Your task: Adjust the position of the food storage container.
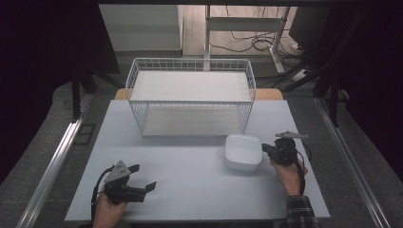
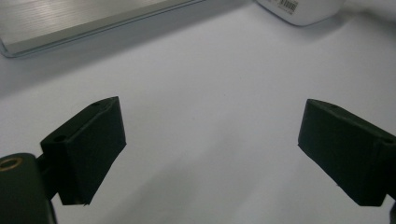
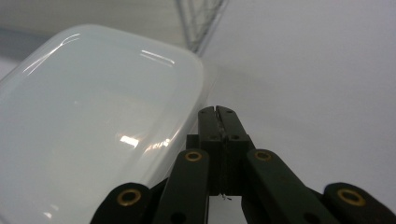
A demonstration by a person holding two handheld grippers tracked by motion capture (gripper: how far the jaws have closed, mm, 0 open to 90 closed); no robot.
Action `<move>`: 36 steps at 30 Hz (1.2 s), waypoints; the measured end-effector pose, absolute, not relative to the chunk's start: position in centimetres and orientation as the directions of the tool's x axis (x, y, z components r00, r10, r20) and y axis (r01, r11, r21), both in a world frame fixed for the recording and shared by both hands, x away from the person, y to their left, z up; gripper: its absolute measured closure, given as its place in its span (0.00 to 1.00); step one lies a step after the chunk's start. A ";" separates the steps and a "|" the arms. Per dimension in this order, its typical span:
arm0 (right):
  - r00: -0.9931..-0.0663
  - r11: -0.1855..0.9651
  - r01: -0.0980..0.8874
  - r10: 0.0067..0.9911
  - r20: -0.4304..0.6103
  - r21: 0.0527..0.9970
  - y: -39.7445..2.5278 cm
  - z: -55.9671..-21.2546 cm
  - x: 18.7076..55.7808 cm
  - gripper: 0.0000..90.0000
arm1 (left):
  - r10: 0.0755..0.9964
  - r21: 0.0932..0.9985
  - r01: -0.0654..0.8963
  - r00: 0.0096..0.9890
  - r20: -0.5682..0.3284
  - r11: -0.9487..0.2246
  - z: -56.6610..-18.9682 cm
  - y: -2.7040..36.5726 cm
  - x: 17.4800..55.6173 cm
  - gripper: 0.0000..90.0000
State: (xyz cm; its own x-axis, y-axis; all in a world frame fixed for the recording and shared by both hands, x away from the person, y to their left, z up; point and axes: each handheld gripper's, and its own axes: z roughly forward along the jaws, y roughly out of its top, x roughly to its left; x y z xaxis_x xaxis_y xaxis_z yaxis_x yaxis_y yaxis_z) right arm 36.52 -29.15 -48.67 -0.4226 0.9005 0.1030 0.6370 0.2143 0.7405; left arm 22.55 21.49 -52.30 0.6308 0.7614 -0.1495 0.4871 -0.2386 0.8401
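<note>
A white square dish [image 1: 243, 151] with rounded corners sits on the pale table [image 1: 199, 190], right of centre and just in front of the wire basket [image 1: 190, 60]. My right gripper [image 1: 264, 148] is at the dish's right edge. In the right gripper view its jaws are pressed together, tips [image 3: 217, 109] right beside the glossy dish [image 3: 93, 116] rim, with nothing seen between them. My left gripper [image 1: 144, 176] rests low at the table's front left, wide open and holding nothing. Bare table lies between its fingers [image 2: 210, 140], and a corner of the dish [image 2: 303, 11] shows far ahead.
The white wire basket has two tiers with flat white boards; its lower board [image 2: 70, 23] lies ahead of my left gripper and its wire corner [image 3: 201, 18] just beyond the dish. Metal rails [image 1: 52, 166] run along both sides of the table. Cables lie on the floor behind [image 1: 256, 42].
</note>
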 end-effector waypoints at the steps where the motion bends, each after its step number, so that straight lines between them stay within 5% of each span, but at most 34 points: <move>1: -0.435 0.219 0.638 0.893 0.111 0.739 -28.8 -48.7 36.5 0.99 | 0.761 0.839 0.488 0.632 -0.151 -0.239 -52.3 21.5 22.6 0.08; 19: -0.603 0.334 0.617 0.783 0.155 0.713 -21.8 -49.7 35.2 0.99 | 0.774 0.810 0.532 0.612 -0.165 -0.248 -52.3 21.1 23.4 0.08; 36: -0.661 0.355 0.584 0.730 0.173 0.730 -16.0 -50.3 36.2 0.99 | 0.770 0.795 0.528 0.625 -0.126 -0.298 -52.4 20.6 23.4 0.09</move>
